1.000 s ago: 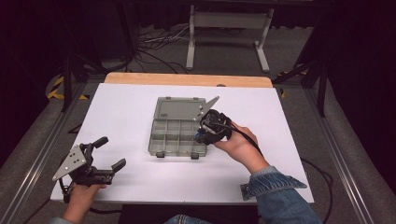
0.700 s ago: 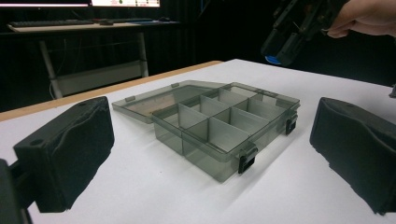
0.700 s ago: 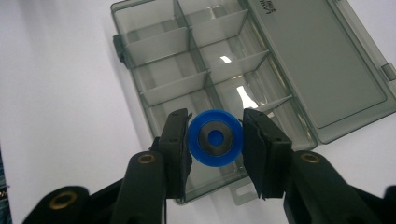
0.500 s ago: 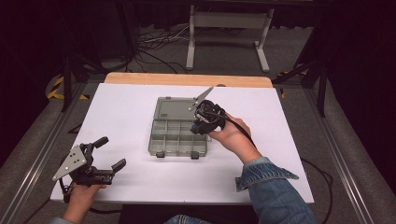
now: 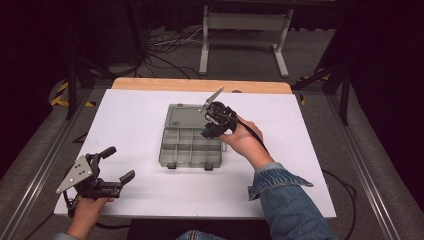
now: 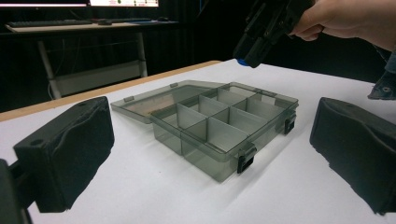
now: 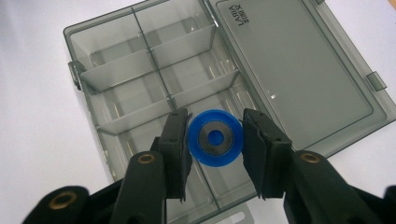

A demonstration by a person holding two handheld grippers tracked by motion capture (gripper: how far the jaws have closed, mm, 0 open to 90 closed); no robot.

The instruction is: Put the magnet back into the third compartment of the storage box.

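Observation:
A clear grey compartment box [image 5: 192, 145] lies open in the middle of the white table, its lid [image 5: 182, 116] folded flat on the far side. My right gripper [image 5: 207, 134] hangs over the box's right side, pointing down, shut on a blue round wheel-like part [image 7: 215, 137] with a grey hub. In the right gripper view the part hovers above the compartments [image 7: 154, 88] near the hinge. My left gripper [image 5: 117, 164] rests at the table's near left corner, open and holding nothing. In the left gripper view its pads [image 6: 67, 149] frame the box [image 6: 219, 126] and the right gripper [image 6: 264, 28].
The box's two dark latches [image 5: 171, 165] face the near edge. A wooden strip [image 5: 200, 85] borders the table's far edge. Beyond it stand a metal frame [image 5: 245, 30] and cables on the floor. A denim sleeve [image 5: 285, 195] reaches in from the bottom right.
My right gripper has carried the blue part up and away from the box's right edge toward the far side, over the compartments near the lid. The left gripper has stayed still.

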